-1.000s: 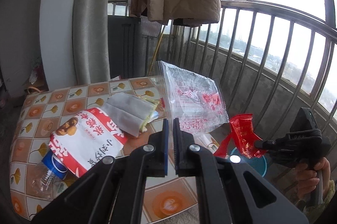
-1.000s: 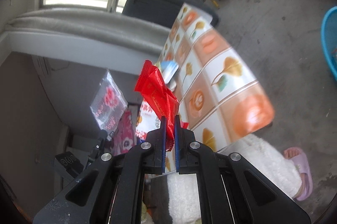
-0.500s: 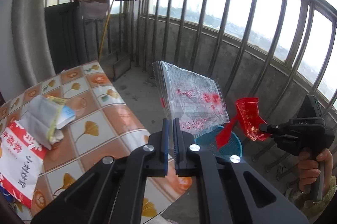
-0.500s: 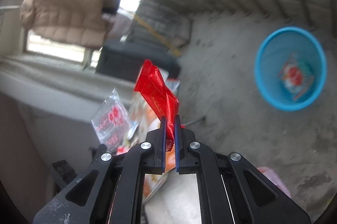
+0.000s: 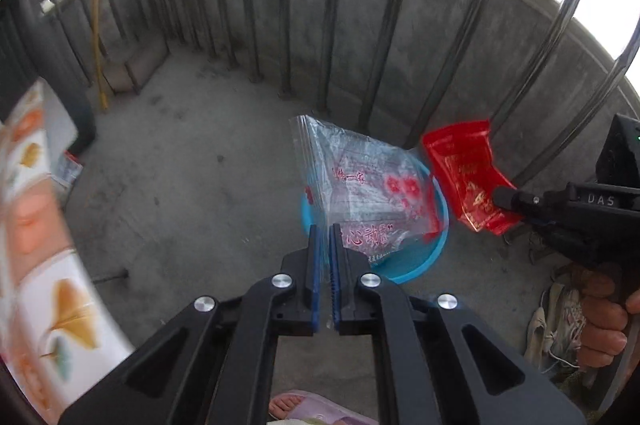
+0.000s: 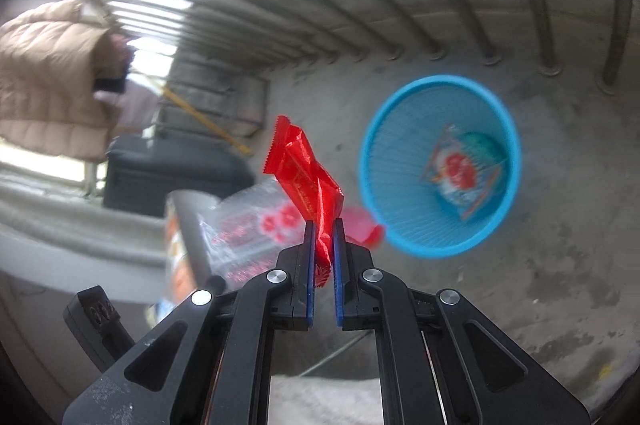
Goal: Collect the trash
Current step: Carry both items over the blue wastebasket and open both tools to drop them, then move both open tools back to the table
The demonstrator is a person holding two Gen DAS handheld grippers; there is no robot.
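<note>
The left gripper (image 5: 325, 237) is clamped on a clear bag (image 5: 360, 193) over the blue basket (image 6: 440, 165). The right gripper's (image 6: 323, 237) fingers, just easing apart, loosely flank the red wrapper (image 6: 306, 169) (basket beyond, rightward); swing over it before letting go.

A home balcony: grey concrete floor (image 5: 180, 185), tall metal railing bars (image 5: 460, 37), a beige padded coat (image 6: 48, 77) hanging, a round blue plastic basket (image 6: 400, 225).

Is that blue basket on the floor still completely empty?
No, the blue basket already holds a crumpled wrapper with red print lying at its bottom.
</note>
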